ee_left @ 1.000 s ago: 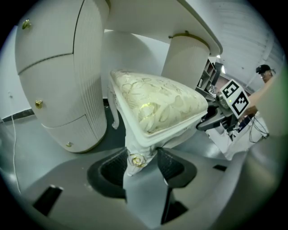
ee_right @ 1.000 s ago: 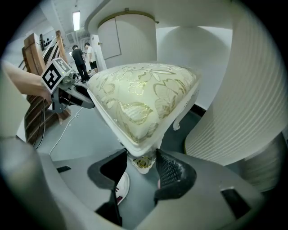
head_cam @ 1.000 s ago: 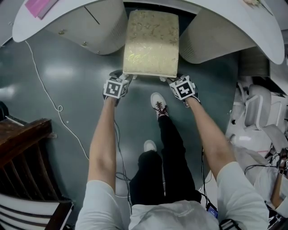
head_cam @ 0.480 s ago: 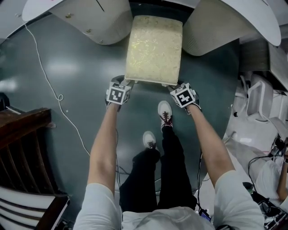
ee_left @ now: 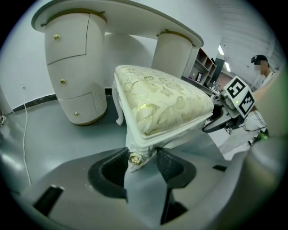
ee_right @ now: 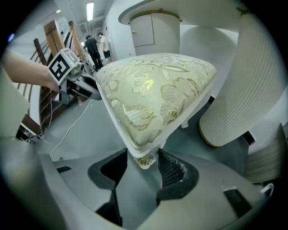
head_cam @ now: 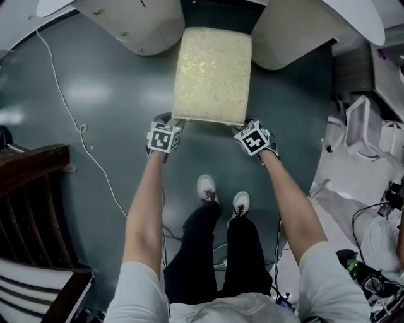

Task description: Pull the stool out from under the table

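Observation:
The stool (head_cam: 213, 72) has a cream, gold-patterned cushion on a white frame and stands on the dark floor between the table's two white pedestals (head_cam: 136, 22). My left gripper (head_cam: 175, 121) holds its near left corner. In the left gripper view the corner's gold rosette (ee_left: 134, 158) sits between the pads, which are closing tighter on it. My right gripper (head_cam: 243, 124) is shut on the near right corner, and the right gripper view shows that corner (ee_right: 145, 160) pinched between its pads. The stool's legs are hidden in the head view.
The white tabletop (ee_left: 117, 11) curves over the far end of the stool. A dark wooden chair (head_cam: 31, 208) stands at the left, and a white cable (head_cam: 69, 107) trails over the floor. The person's shoes (head_cam: 207, 187) are just behind the grippers. White clutter (head_cam: 360, 126) fills the right side.
The stool has slid out from under the tabletop toward the person, with both grippers still on its near corners. The person's feet have stepped back.

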